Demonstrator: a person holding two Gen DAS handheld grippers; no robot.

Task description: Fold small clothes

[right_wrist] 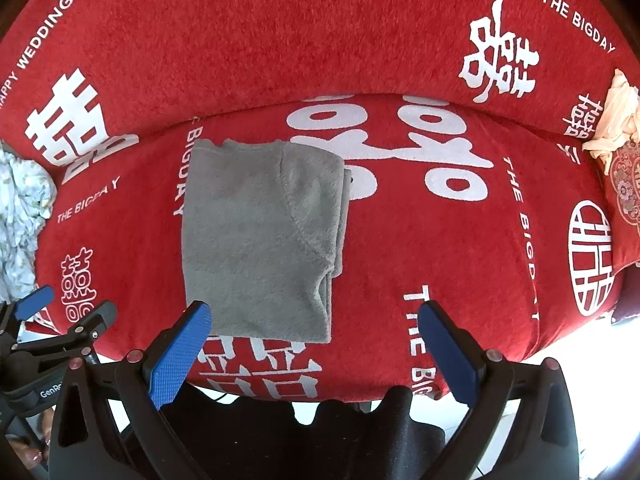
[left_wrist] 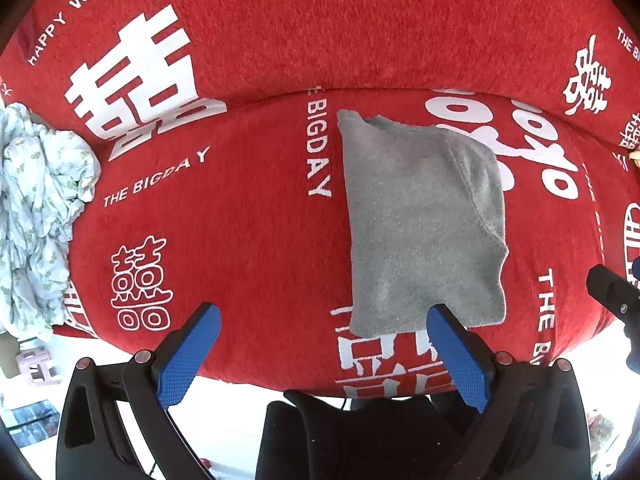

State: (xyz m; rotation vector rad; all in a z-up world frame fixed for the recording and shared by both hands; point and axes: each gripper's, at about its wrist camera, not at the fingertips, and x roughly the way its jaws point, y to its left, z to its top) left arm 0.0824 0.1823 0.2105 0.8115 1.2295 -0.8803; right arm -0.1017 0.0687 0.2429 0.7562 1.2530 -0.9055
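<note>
A red fleece sofa cover printed with white double-happiness characters spreads ahead of both claws. On its seat, just beyond the left claw and touching that claw's right fingertip in the view, lies the grey fleece garment, already folded into a neat oblong with layered edges on one side; it looks nearly finished, perhaps one more fold or setting aside remains. Far to the left claw's left sits a crumpled pale floral cloth, seemingly unfolded. Both the left claw and the right claw gape wide, empty. The cloth's full extent is cut off.
</note>
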